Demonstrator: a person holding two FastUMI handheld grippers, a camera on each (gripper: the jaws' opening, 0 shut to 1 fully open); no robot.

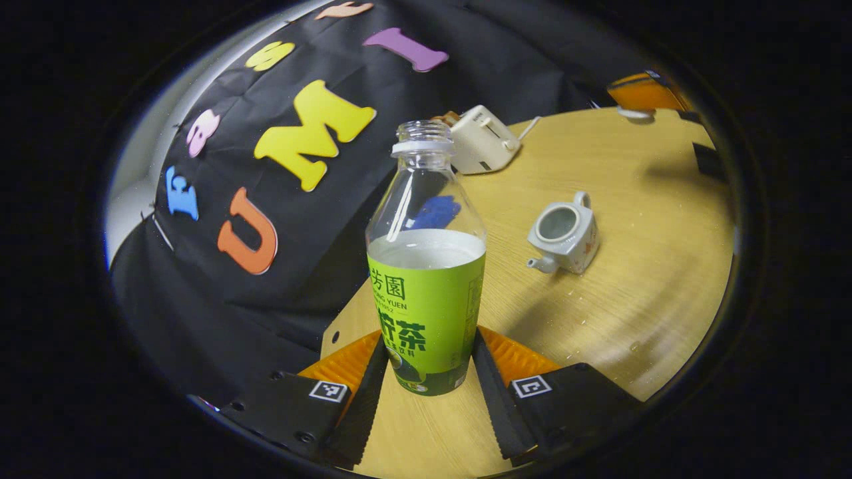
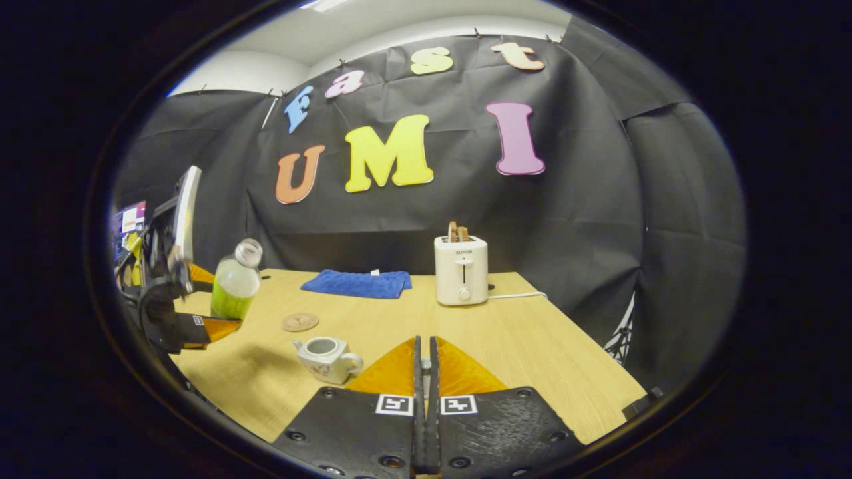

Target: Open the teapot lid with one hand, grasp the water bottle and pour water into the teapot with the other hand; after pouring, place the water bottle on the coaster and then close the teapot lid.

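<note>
My left gripper (image 1: 429,349) is shut on the lower part of an uncapped water bottle (image 1: 426,279) with a green label, roughly half full. In the right gripper view the bottle (image 2: 234,283) hangs tilted above the table's left side, in the left gripper (image 2: 200,322). The small white teapot (image 1: 564,238) stands open on the table, its lid off; it sits just left of my right gripper (image 2: 424,340). The right gripper's fingers are pressed together with a thin gap. The left gripper view shows a white lid (image 1: 636,113) under it, far right. A round coaster (image 2: 299,322) lies behind the teapot (image 2: 327,358).
A white toaster (image 2: 460,269) with bread in it stands at the back of the wooden table (image 2: 532,359), its cord running right. A folded blue cloth (image 2: 356,283) lies left of it. A person's gear shows at the far left.
</note>
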